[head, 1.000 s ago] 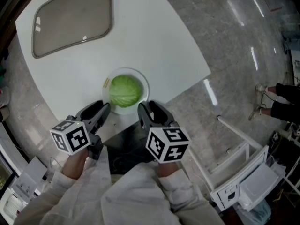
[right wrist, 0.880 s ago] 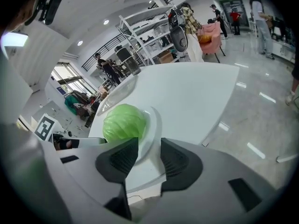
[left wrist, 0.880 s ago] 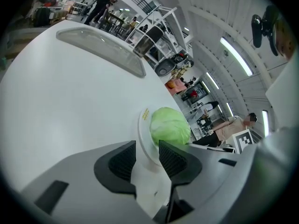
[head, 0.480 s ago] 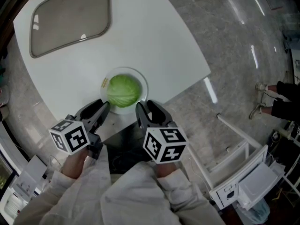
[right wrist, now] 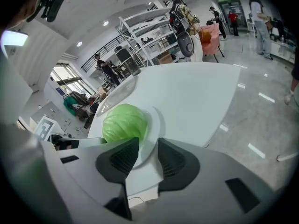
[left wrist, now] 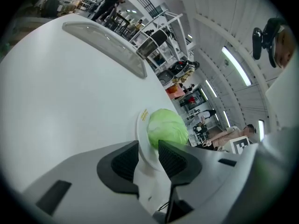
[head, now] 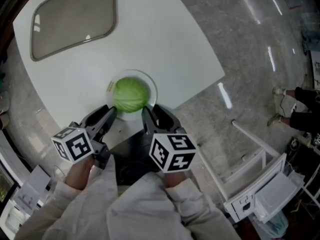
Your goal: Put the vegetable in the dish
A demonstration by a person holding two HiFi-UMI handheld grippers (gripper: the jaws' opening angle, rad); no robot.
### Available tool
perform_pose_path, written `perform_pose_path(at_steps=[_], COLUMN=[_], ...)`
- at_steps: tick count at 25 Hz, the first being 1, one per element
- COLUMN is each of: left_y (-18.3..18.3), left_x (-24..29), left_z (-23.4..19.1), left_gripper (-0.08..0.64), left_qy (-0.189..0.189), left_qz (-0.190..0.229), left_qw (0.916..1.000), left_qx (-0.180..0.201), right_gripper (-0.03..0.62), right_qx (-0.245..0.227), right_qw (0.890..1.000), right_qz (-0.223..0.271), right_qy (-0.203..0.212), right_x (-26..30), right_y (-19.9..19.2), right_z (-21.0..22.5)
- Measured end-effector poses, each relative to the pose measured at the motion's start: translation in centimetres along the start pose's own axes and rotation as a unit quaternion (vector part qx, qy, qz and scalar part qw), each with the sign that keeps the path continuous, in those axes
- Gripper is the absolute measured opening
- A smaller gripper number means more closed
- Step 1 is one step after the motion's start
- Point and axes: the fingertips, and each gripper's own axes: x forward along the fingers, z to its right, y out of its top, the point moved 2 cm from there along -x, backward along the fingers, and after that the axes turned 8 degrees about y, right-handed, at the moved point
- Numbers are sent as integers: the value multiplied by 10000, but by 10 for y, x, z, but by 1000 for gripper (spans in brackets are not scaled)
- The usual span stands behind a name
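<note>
Cabbage (head: 131, 95) sits in the dish (head: 151, 86) near the counter (head: 165, 44) edge, so the task looks done. Left gripper (head: 106, 115) & right gripper (head: 152, 113) flank the dish's near rim. Jaws are narrowly apart w/ nothing between (rim only shows beyond), prob. free to pull away.

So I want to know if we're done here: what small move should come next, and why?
Probably draw both back from the table. The cabbage already sits in the dish, and the left hand-held gripper and right hand-held gripper hover at its near rim, jaws apart, holding nothing.
</note>
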Motion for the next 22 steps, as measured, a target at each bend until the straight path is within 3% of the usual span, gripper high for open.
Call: perform_pose_path(at_steps=[8, 11, 14, 18, 22], left_y=[1, 1, 1, 0, 1], left_x=[-1, -1, -2, 1, -1], left_z=[0, -4, -9, -6, -10], left_gripper=[130, 116, 92, 92, 79], left_qy=[-27, 3, 29, -114, 102], left_qz=[53, 44, 12, 136, 4], left_qw=[9999, 9991, 9970, 9970, 9970], left_qx=[-108, -416, -768, -757, -770], right_gripper=[127, 81, 80, 78, 75], right_qx=[146, 253, 313, 350, 390], right_qw=[9998, 9995, 9992, 9990, 9988], right_qz=[149, 182, 221, 270, 285], right_qy=[-62, -92, -57, -84, -49], right_x=[-1, -1, -1, -1, -1], right_y=[1, 1, 0, 0, 1], right_z=[1, 5, 6, 6, 6])
